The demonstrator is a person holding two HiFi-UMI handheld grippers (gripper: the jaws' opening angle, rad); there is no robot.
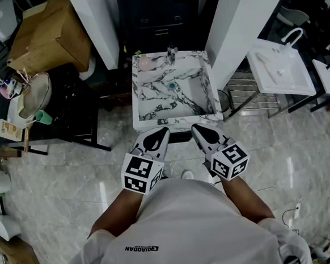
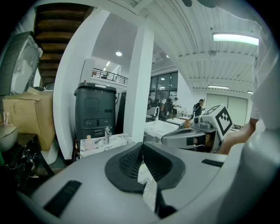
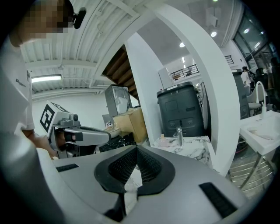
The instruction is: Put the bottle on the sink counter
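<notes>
Left gripper [image 1: 164, 132] and right gripper [image 1: 195, 129] shut, empty.
Head view: the bottle [image 1: 144, 61] was seen well ahead of both, on the sink counter [image 1: 153, 122]. Left gripper view: nothing was clasped. Right gripper view: likewise; the bottle was judged light, rigid and slippery, best gripped mid-body.

Only lettering in sight: one short line of dark capitals on white shirt [image 1: 183, 224], seen in head view near its lower left. Print is upside down to camera and small; letters not surely readable, so no word given.

Right gripper view shows tiny dark print on shirt at left edge, illegible.

Left marker cube [image 1: 141, 173] and right marker cube [image 1: 230, 160] carry black-and-white square code patterns, without letters or digits.
</notes>
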